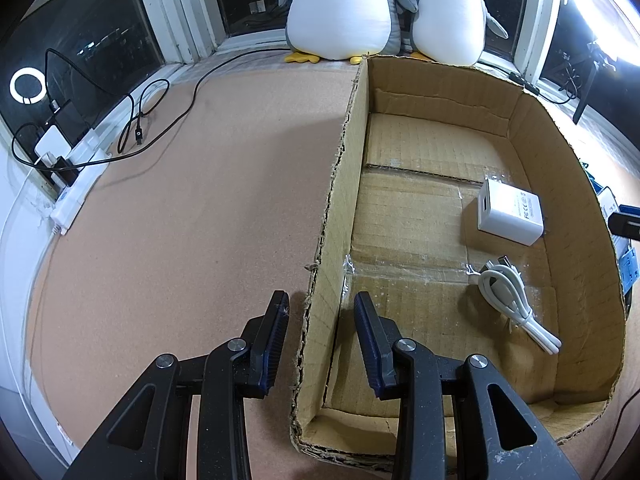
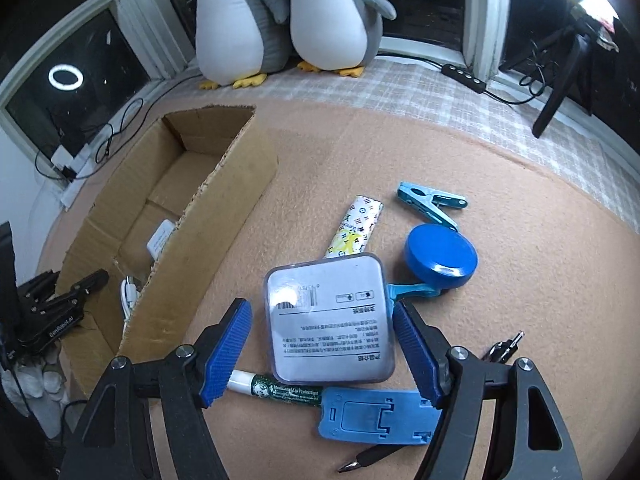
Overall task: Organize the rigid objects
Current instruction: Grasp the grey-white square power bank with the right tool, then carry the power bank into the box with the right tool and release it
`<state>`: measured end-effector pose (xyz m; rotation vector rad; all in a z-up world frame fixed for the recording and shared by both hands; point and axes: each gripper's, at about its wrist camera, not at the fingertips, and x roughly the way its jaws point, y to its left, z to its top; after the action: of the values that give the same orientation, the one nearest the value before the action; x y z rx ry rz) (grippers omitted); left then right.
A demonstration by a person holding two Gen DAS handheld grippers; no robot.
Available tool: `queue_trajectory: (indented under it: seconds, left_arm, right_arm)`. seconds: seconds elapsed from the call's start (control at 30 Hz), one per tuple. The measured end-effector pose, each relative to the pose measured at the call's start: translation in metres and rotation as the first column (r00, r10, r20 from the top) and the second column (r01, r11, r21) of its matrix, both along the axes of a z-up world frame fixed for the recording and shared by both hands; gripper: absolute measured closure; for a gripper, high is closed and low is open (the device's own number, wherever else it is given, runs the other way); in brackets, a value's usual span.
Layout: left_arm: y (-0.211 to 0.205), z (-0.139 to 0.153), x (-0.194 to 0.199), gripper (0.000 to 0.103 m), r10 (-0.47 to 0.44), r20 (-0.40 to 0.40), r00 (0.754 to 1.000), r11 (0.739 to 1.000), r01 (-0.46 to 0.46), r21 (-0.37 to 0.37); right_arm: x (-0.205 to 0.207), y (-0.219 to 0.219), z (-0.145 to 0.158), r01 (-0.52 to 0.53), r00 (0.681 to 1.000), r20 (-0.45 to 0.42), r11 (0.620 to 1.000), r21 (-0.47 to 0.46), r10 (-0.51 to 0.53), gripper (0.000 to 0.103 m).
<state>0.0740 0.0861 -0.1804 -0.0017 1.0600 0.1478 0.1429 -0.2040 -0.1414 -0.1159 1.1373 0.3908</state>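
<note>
Right wrist view: your right gripper (image 2: 322,344) jaws are open around the smooth hard case (image 2: 329,322); squeeze its flat sides. Left gripper (image 1: 322,344) is open, empty.

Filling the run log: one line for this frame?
left gripper: open, straddling cardboard box wall | right gripper: open around square case | boxed: white charger, white cable

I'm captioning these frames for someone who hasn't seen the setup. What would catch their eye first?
Two plush penguins on the window ledge behind everything. Then the cardboard box, holding just a white charger and a coiled cable. Last, the right gripper, open around a clear square case amid blue clutter on the mat beside the box.
</note>
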Motion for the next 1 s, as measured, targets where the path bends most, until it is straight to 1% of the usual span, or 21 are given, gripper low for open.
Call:
queue_trajectory:
  seconds: [0.1, 0.3, 0.4, 0.6, 0.67, 0.87, 1.0]
  left_arm:
    - [0.001, 0.000, 0.000, 0.066, 0.000, 0.001, 1.000, 1.000, 0.000, 0.001]
    - [0.000, 0.000, 0.000, 0.066, 0.000, 0.001, 1.000, 1.000, 0.000, -0.001]
    - [0.001, -0.001, 0.000, 0.066, 0.001, 0.001, 1.000, 1.000, -0.001, -0.002]
    - [0.001, -0.001, 0.000, 0.065, 0.001, 0.001, 1.000, 1.000, -0.001, -0.002]
    - [0.001, 0.000, 0.000, 0.065, 0.000, 0.001, 1.000, 1.000, 0.000, -0.002]
    - [0.001, 0.000, 0.000, 0.065, 0.000, 0.001, 1.000, 1.000, 0.000, -0.002]
    - [0.001, 0.000, 0.000, 0.065, 0.000, 0.001, 1.000, 1.000, 0.000, -0.002]
  right_arm:
    - [-0.001, 0.009, -0.003, -0.021, 1.000, 0.007, 0.998, -0.060, 0.022, 0.026]
    - [0.000, 0.022, -0.016, -0.046, 0.999, -0.004, 0.983, -0.179, 0.046, 0.026]
    - [-0.001, 0.026, -0.021, -0.045, 0.999, 0.003, 0.974, -0.221, 0.047, 0.026]
    - [0.001, 0.027, -0.021, -0.042, 0.999, 0.005, 0.972, -0.231, 0.044, 0.027]
    - [0.001, 0.026, -0.021, -0.037, 0.999, 0.002, 0.973, -0.227, 0.039, 0.036]
    - [0.001, 0.025, -0.019, -0.038, 0.999, 0.005, 0.974, -0.223, 0.040, 0.036]
    - [-0.003, 0.022, -0.013, -0.028, 0.999, 0.023, 0.977, -0.212, 0.033, 0.036]
